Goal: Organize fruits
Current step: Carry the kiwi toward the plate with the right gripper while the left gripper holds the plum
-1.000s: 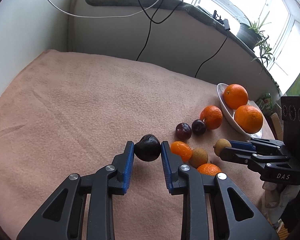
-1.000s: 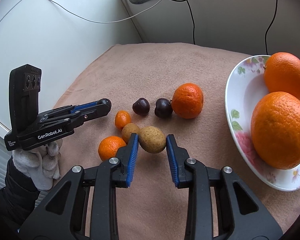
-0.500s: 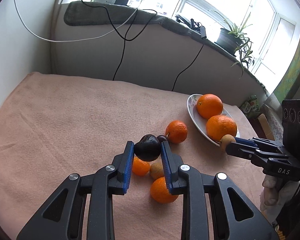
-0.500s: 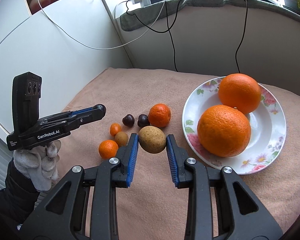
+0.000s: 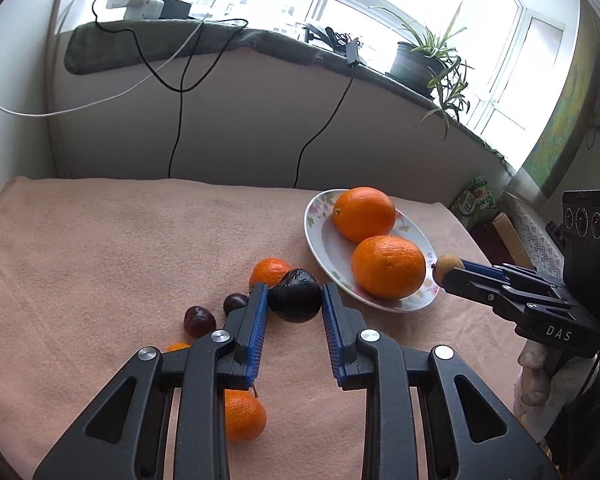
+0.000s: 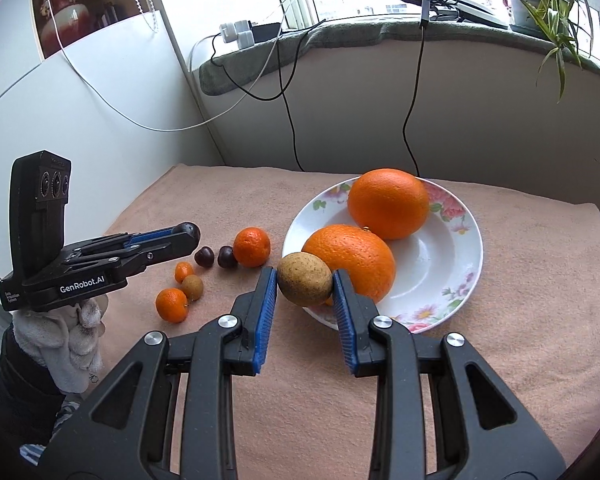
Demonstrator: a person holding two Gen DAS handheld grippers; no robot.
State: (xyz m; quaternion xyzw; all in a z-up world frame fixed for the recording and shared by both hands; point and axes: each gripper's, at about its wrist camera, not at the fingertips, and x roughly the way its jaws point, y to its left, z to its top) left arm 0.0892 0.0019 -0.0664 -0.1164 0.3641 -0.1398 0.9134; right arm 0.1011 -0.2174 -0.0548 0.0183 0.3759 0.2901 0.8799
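**Both tools loaded, plate just ahead**

Your right tool (image 6: 305, 282) is pinching a brown kiwi (image 6: 305, 284) across its middle, held in the air at the near rim of the flowered plate (image 6: 456, 264). Your left tool (image 5: 294, 298) is pinching a dark avocado (image 5: 295, 295) the same way, just short of the plate's near-left rim. I judge both fruits to be light but soft: the kiwi skin grips the ribbed blue pads well, while the avocado will bruise if you squeeze harder, so hold each at its widest part and no tighter than now.

On the plate sit two large oranges (image 6: 388, 203), touching; they look heavy and firm and leave room only on the plate's right side. Left of the plate on the pink-covered worktop (image 6: 540, 280) lie a mandarin (image 6: 252, 247), two dark plums (image 6: 204, 257), two smaller mandarins (image 6: 172, 305) and a second kiwi (image 6: 192, 287), close together. The small ones will likely roll on the cloth.

Readable writing: "GenRobot.AI" on the left tool's side, "DAS" on the right tool's.
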